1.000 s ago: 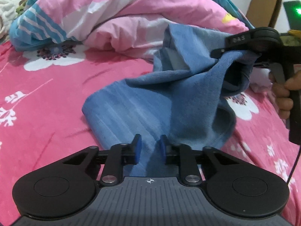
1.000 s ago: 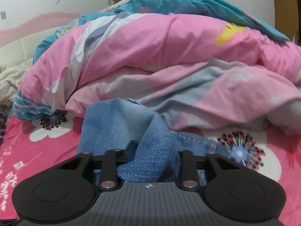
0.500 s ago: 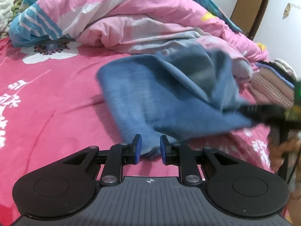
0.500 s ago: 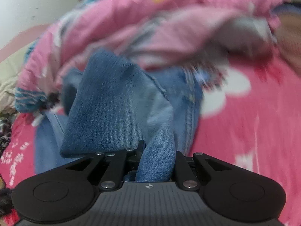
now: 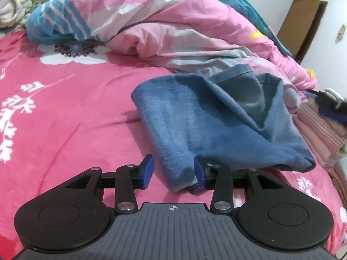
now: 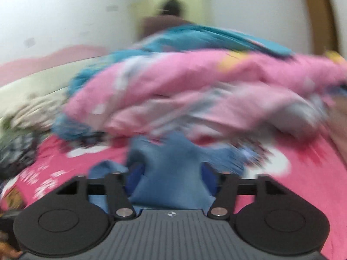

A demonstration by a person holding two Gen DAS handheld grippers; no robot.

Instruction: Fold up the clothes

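Observation:
A pair of blue jeans (image 5: pixel 208 125) lies folded on the pink flowered bed sheet (image 5: pixel 65 112). My left gripper (image 5: pixel 173 171) is open, its jaws spread around the near corner of the jeans, which rests against the right pad (image 5: pixel 199 171). In the blurred right wrist view, the jeans (image 6: pixel 171 173) lie between the spread jaws of my right gripper (image 6: pixel 171 179), which is open. A fold of the jeans stands up loosely at the far right.
A bunched pink, white and teal quilt (image 5: pixel 173 26) fills the back of the bed. A stack of folded clothes (image 5: pixel 321 130) sits at the right edge. A brown door (image 5: pixel 301 23) is behind. Cream and dark fabrics (image 6: pixel 28 119) lie at far left.
Both grippers have opened and let go of the jeans, which were carried right and laid down folded. The right view is swinging fast and is blurred.

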